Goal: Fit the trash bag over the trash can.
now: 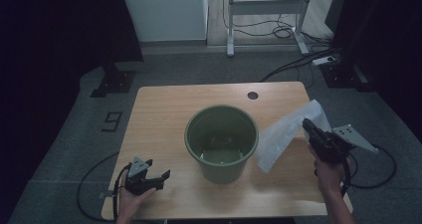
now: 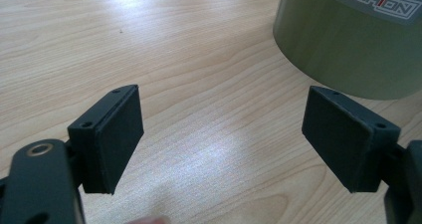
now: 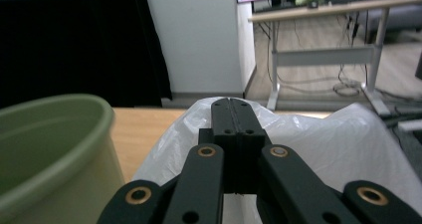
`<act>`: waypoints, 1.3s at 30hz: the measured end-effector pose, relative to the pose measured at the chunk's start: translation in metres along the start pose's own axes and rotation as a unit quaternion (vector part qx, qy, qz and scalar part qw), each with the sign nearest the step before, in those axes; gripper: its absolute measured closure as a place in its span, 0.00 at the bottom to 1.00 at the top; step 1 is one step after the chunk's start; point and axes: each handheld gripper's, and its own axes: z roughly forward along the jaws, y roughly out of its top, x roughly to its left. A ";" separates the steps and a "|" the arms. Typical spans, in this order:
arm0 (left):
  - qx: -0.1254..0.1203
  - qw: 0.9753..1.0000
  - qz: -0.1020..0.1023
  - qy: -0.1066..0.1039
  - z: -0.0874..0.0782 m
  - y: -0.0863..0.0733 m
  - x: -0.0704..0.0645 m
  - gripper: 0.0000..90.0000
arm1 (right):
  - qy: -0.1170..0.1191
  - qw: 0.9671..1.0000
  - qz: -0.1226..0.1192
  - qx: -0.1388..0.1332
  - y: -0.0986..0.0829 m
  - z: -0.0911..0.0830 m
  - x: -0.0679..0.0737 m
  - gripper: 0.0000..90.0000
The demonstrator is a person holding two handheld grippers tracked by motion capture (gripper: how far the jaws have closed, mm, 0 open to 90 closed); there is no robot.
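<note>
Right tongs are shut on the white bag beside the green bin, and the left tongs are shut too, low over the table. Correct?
Not quite. The left tongs are open: the left gripper view shows their jaws wide apart over bare table. The rest holds: the right tongs are shut on the bag beside the bin.

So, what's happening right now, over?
Right gripper shut on white plastic bag, lifted beside green bin. Left gripper open, low over table. Nothing blocking.
</note>
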 end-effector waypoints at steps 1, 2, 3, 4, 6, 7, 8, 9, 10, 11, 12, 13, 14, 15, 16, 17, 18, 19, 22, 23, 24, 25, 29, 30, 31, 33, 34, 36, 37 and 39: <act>-0.001 1.000 0.000 0.000 0.000 0.000 0.000 0.18 | 0.001 1.000 -0.002 -0.004 0.004 -0.002 0.002 0.99; -0.001 1.000 0.000 0.000 0.000 0.000 0.000 0.18 | 0.004 1.000 -0.004 -0.009 0.009 -0.004 0.004 0.99; -0.001 1.000 0.000 0.000 0.000 0.000 0.000 0.18 | 0.004 1.000 -0.004 -0.009 0.009 -0.004 0.004 0.99; 0.000 1.000 0.000 0.000 0.000 0.000 0.000 0.18 | 0.008 1.000 -0.006 -0.020 0.019 -0.008 0.008 0.99; 0.000 1.000 0.000 -0.001 0.000 0.000 0.000 0.18 | 0.008 1.000 -0.008 -0.024 0.023 -0.010 0.010 0.99; 0.000 1.000 0.000 -0.001 0.000 0.000 0.000 0.18 | 0.009 0.999 -0.010 -0.031 0.030 -0.012 0.012 0.99; 0.000 1.000 0.000 -0.001 0.001 0.000 0.000 0.18 | 0.010 0.999 -0.010 -0.044 0.042 -0.016 0.015 0.99; 0.000 1.000 0.000 -0.001 0.001 0.000 0.000 0.18 | 0.011 0.999 -0.011 -0.048 0.046 -0.017 0.017 0.99; 0.001 1.000 0.001 -0.001 0.001 0.000 0.000 0.18 | 0.013 0.998 -0.014 -0.054 0.053 -0.018 0.020 0.99; 0.001 1.000 0.001 -0.001 0.001 0.000 -0.001 0.18 | 0.015 0.998 -0.017 -0.058 0.058 -0.019 0.023 0.99; 0.001 1.000 0.001 -0.002 0.001 0.000 -0.001 0.18 | 0.017 0.998 -0.020 -0.062 0.063 -0.019 0.026 0.99; 0.001 1.000 0.001 -0.002 0.001 0.000 -0.001 0.18 | 0.017 0.998 -0.020 -0.062 0.063 -0.019 0.026 0.99; -0.002 1.000 0.000 -0.001 0.001 0.000 -0.001 0.18 | 0.018 0.997 -0.028 -0.068 0.072 -0.019 0.032 0.99; -0.004 1.000 0.000 0.000 0.000 0.000 0.000 0.18 | 0.019 0.997 -0.029 -0.071 0.076 -0.018 0.034 0.99; -0.006 1.000 -0.001 0.000 0.000 0.000 0.000 0.18 | 0.020 0.997 -0.032 -0.074 0.080 -0.019 0.036 0.99; -0.006 1.000 -0.001 0.000 0.000 0.000 0.000 0.18 | 0.020 0.997 -0.032 -0.074 0.080 -0.019 0.036 0.99; -0.007 1.000 -0.002 0.001 -0.001 0.000 0.000 0.18 | 0.018 0.996 -0.036 -0.084 0.090 -0.019 0.040 0.99; -0.007 1.000 -0.002 0.000 -0.001 0.000 0.001 0.18 | 0.018 0.995 -0.036 -0.087 0.093 -0.019 0.041 0.99; -0.007 1.000 -0.002 -0.001 0.000 0.000 0.001 0.18 | 0.015 0.995 -0.035 -0.097 0.105 -0.019 0.043 0.99; -0.007 1.000 -0.002 -0.001 0.000 0.000 0.001 0.18 | 0.015 0.995 -0.035 -0.097 0.105 -0.019 0.043 0.99; -0.005 1.000 -0.002 -0.002 0.000 0.000 0.000 0.18 | 0.013 0.994 -0.032 -0.106 0.114 -0.018 0.045 0.99; -0.005 1.000 -0.002 -0.002 0.000 0.000 0.000 0.18 | 0.013 0.994 -0.032 -0.106 0.114 -0.018 0.045 0.99; -0.006 1.000 -0.002 -0.003 0.000 0.000 0.000 0.18 | 0.010 0.992 -0.038 -0.118 0.129 -0.018 0.050 0.99; -0.005 1.000 -0.002 -0.003 0.000 0.000 0.000 0.18 | 0.009 0.992 -0.037 -0.120 0.132 -0.017 0.051 0.99; -0.005 1.000 -0.002 -0.004 0.000 0.000 0.000 0.18 | 0.009 0.992 -0.038 -0.121 0.135 -0.017 0.053 0.99; -0.005 1.000 -0.002 -0.005 0.001 0.000 0.000 0.18 | 0.010 0.991 -0.039 -0.124 0.140 -0.016 0.055 0.99; -0.004 1.000 -0.001 -0.005 0.001 0.000 0.000 0.18 | 0.009 0.991 -0.041 -0.126 0.143 -0.016 0.056 0.99; -0.004 1.000 -0.001 -0.006 0.001 0.000 0.000 0.18 | 0.008 0.991 -0.043 -0.128 0.148 -0.016 0.058 0.99; -0.004 1.000 -0.002 -0.006 0.001 0.000 0.000 0.18 | 0.008 0.991 -0.044 -0.129 0.151 -0.016 0.059 0.99; -0.004 1.000 -0.002 -0.006 0.001 0.000 0.000 0.18 | 0.006 0.990 -0.045 -0.134 0.156 -0.016 0.061 0.99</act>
